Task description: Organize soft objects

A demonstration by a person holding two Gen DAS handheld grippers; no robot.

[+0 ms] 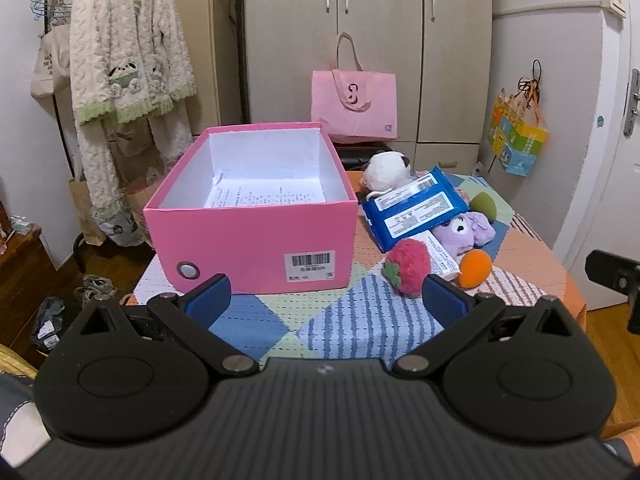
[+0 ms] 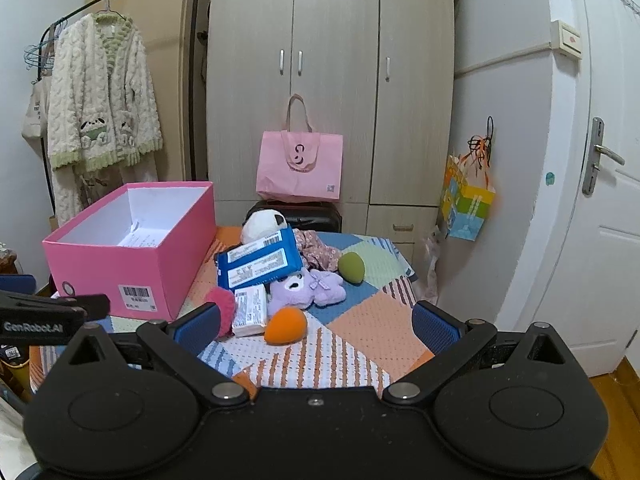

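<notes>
Both grippers hang above the near edge of the table with nothing between their fingers: the left gripper [image 1: 326, 300] has its blue pads spread wide, and the right gripper [image 2: 316, 328] is spread just as wide. Neither touches anything, which fits a task that, by the look of it, has not yet started.

Soft things lie heaped on the patchwork tablecloth [image 2: 360, 320], to the right of the pink box [image 1: 256, 236]. Nearest the grippers are the red plush strawberry [image 1: 408, 266] and the orange sponge [image 2: 286, 330], with a white tissue pack [image 2: 250, 314] between them, touching the strawberry. Behind these a purple plush bear [image 2: 304, 290] lies partly under a blue wipes pack [image 2: 260, 264], which leans across the heap. A green sponge [image 2: 352, 267] sits just beside the bear, a floral cloth [image 2: 316, 250] is bunched behind it, and a panda plush [image 2: 262, 222] rests at the far end.

The box stands open with only a printed sheet on its floor, so it is probably meant as the bin for the heap. In the left wrist view the strawberry sits just ahead of that gripper's right pad, while the box front fills the space ahead of its left pad. From the right gripper the orange sponge lies near and slightly left of centre, an easy first pick.

A pink tote bag [image 2: 300, 168] leans against the wardrobe [image 2: 332, 60] behind the table.
</notes>
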